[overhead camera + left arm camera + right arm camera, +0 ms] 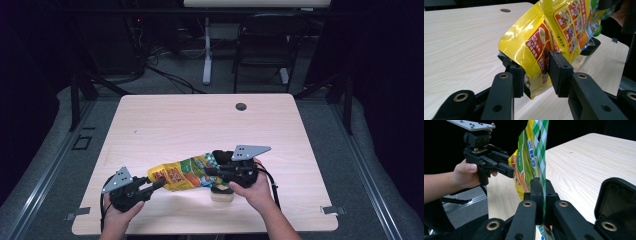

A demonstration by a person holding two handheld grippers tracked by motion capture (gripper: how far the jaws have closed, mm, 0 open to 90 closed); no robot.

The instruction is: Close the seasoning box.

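Snack bag (182, 173), crinkly and light, hangs over the table (200, 120) at its six o'clock edge. Right gripper (541, 195) pinches its checked end tight; left gripper (536, 72) brackets the yellow end at nine o'clock, jaws half-wide, contact unclear. Likely slippery, so grip the flat sealed edges.
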